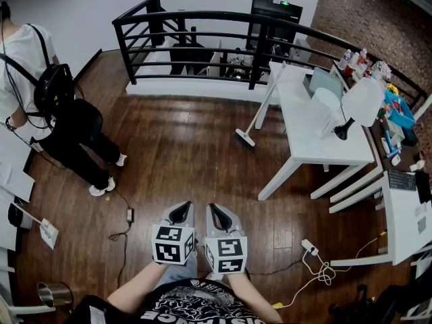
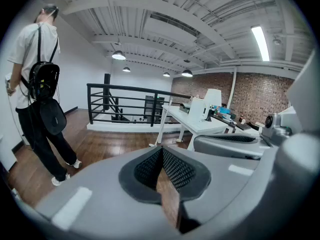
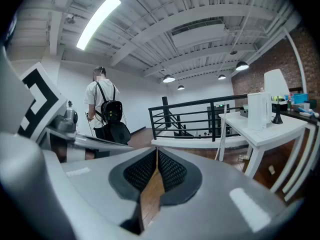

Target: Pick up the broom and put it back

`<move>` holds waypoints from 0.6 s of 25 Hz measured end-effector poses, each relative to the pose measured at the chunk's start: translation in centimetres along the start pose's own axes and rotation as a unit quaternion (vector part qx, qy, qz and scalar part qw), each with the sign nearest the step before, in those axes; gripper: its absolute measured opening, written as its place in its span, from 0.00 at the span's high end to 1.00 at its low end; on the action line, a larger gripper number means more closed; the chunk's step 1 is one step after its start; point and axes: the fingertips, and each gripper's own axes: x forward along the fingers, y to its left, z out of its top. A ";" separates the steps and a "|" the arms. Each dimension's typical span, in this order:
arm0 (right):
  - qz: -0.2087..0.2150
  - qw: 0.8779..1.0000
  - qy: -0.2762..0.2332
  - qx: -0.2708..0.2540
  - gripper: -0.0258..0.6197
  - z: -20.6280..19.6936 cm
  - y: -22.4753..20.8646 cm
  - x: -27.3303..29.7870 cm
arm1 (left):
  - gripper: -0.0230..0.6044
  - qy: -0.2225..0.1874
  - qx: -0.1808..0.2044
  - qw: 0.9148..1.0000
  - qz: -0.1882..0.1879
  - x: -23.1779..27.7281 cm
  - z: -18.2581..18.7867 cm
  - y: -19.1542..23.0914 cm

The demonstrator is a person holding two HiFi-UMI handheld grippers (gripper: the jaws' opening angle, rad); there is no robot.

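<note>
Head view: the broom (image 1: pixel 262 105) leans against the white table (image 1: pixel 317 150), well apart from the left gripper (image 1: pixel 179 212) and right gripper (image 1: pixel 217 214), both closed and empty. Pick-up is not yet started; next is probably to approach and open the jaws.

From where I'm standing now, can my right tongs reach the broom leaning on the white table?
Probably not. The broom leans on the table well ahead, while the right tongs sit shut near your body. Only floor lies between, so step closer first.

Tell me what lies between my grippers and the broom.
Only bare wooden floor, in the head view: nothing between the left gripper, right gripper and the broom by the white table.
</note>
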 end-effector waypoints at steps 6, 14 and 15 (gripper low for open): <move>0.012 1.000 0.010 -0.001 0.95 1.9 0.3 6.5 | 0.96 -0.003 -0.004 1.000 0.016 3.2 3.3 5.2; 0.018 1.000 0.020 -0.016 0.93 5.8 0.4 15.0 | 0.96 -0.003 -0.019 1.000 0.009 8.3 8.1 11.0; 0.015 0.999 0.022 -0.017 0.93 6.2 0.4 15.9 | 0.96 -0.002 -0.020 1.000 0.006 8.8 8.6 11.6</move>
